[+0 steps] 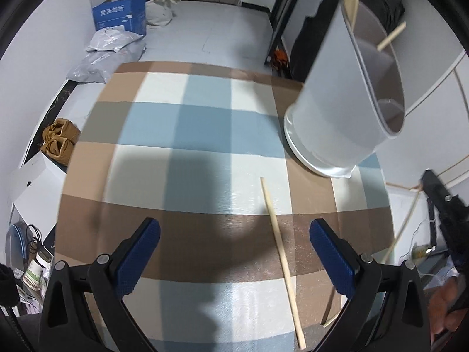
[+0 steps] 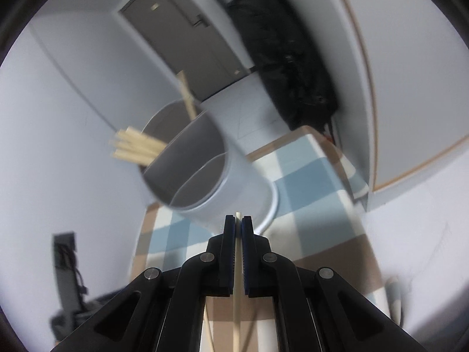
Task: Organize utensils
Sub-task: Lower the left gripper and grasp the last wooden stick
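A grey utensil holder (image 1: 343,96) with inner dividers stands on the checked tablecloth (image 1: 181,135) at the right; in the right wrist view the holder (image 2: 205,173) has several wooden chopsticks (image 2: 137,146) sticking out of its far compartment. One loose chopstick (image 1: 281,252) lies on the cloth between the fingers of my left gripper (image 1: 234,252), which is open and empty above the cloth. My right gripper (image 2: 238,226) is shut on a chopstick (image 2: 237,278), just short of the holder. The right gripper (image 1: 442,205) also shows at the right edge of the left wrist view.
The table's far edge drops to a pale floor with a blue box (image 1: 120,14), grey bags (image 1: 108,47) and brown shoes (image 1: 58,138) at the left. A dark coat (image 2: 281,58) hangs by the white wall behind the holder.
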The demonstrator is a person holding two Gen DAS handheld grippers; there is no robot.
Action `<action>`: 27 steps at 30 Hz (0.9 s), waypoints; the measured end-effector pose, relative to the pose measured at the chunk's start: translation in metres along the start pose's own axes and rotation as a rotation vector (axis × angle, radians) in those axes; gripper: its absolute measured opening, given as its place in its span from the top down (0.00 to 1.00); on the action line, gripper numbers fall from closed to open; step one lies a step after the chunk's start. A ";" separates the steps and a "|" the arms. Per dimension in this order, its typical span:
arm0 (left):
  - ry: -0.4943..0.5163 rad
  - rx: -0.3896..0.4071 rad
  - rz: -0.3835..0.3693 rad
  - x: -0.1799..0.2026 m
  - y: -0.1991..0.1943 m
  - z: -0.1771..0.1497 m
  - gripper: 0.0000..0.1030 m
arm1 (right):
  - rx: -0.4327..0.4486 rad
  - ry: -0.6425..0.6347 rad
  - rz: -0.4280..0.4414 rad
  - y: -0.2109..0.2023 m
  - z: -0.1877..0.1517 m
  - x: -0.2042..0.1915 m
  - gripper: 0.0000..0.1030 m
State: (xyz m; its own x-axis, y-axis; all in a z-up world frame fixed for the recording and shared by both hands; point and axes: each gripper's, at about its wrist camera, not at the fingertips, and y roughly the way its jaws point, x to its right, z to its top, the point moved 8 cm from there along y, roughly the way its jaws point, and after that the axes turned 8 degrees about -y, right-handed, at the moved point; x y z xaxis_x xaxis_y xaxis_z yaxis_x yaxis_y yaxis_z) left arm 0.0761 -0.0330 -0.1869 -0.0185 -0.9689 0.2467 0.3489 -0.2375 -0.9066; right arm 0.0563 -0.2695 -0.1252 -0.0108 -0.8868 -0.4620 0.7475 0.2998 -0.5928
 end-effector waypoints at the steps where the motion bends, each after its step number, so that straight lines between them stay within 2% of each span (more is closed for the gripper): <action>1: 0.007 -0.007 0.008 0.002 0.003 0.000 0.06 | 0.008 0.028 0.010 -0.003 0.002 0.006 0.97; 3: 0.014 -0.019 0.027 0.003 0.007 0.000 0.09 | 0.014 0.053 0.017 -0.005 0.003 0.012 0.97; 6: 0.013 -0.032 0.027 0.007 0.012 -0.001 0.10 | 0.034 0.089 0.025 -0.010 0.007 0.021 0.97; 9: 0.014 -0.044 0.062 0.008 0.018 -0.001 0.11 | 0.045 0.124 0.039 -0.017 0.011 0.027 0.97; 11: 0.014 -0.050 0.079 0.010 0.022 -0.001 0.20 | 0.051 0.140 0.051 -0.016 0.014 0.028 0.97; 15: 0.032 -0.062 0.127 0.014 0.028 -0.007 0.31 | 0.074 0.146 0.060 -0.020 0.019 0.030 0.97; 17: 0.021 -0.074 0.139 0.014 0.032 -0.008 0.42 | 0.082 0.146 0.059 -0.023 0.021 0.032 0.97; 18: 0.019 -0.068 0.156 0.014 0.032 -0.009 0.43 | 0.084 0.150 0.061 -0.025 0.022 0.033 0.97; 20: 0.030 -0.065 0.193 0.014 0.032 -0.008 0.52 | 0.085 0.160 0.067 -0.025 0.022 0.035 0.97; 21: 0.033 -0.066 0.186 0.018 0.032 -0.009 0.57 | 0.085 0.164 0.072 -0.025 0.022 0.035 0.97; 26: 0.037 -0.079 0.188 0.031 0.031 -0.011 0.95 | 0.092 0.160 0.077 -0.028 0.025 0.034 0.97; 27: 0.037 -0.086 0.184 0.032 0.032 -0.011 0.98 | 0.093 0.157 0.077 -0.028 0.025 0.034 0.97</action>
State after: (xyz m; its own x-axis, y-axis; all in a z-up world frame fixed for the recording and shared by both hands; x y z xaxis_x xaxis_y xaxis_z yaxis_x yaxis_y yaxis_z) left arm 0.0765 -0.0725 -0.2116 0.0032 -0.9980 0.0629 0.2686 -0.0597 -0.9614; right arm 0.0516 -0.3166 -0.1074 -0.0492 -0.7944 -0.6054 0.8083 0.3244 -0.4914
